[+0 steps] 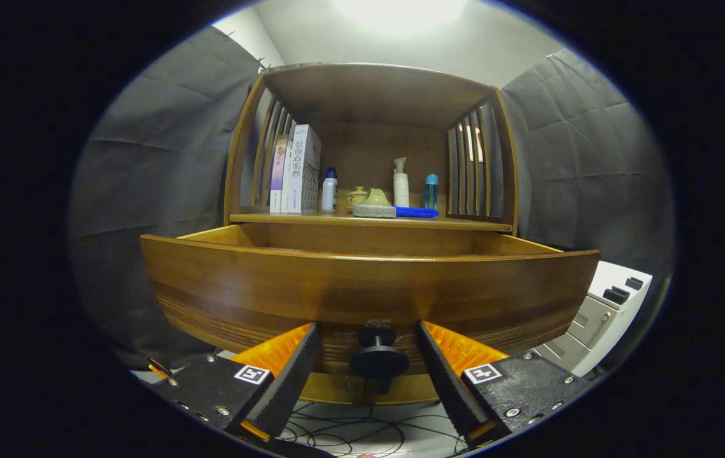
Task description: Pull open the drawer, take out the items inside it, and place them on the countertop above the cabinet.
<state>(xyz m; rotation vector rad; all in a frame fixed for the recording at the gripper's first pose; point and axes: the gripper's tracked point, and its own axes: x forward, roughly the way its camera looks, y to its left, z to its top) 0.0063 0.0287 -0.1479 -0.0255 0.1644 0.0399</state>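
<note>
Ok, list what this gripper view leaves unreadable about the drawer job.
- Drawer contents: hidden in the gripper view by the tall drawer front; only bare inner side walls show.
- Cabinet below the drawer: blocked by the drawer front and the gripper.
- Grip on the knob: it sits between the open fingers, both apart from it.
- Small items on the countertop, such as the green object: too small to identify.

books: (pixel 295 170) upright at the left end of the shelf
bottles: white one (pixel 330 191) beside the books, pump bottle (pixel 400 183) and blue bottle (pixel 431 191) toward the right end
cables: (pixel 349 429) on the floor
</note>
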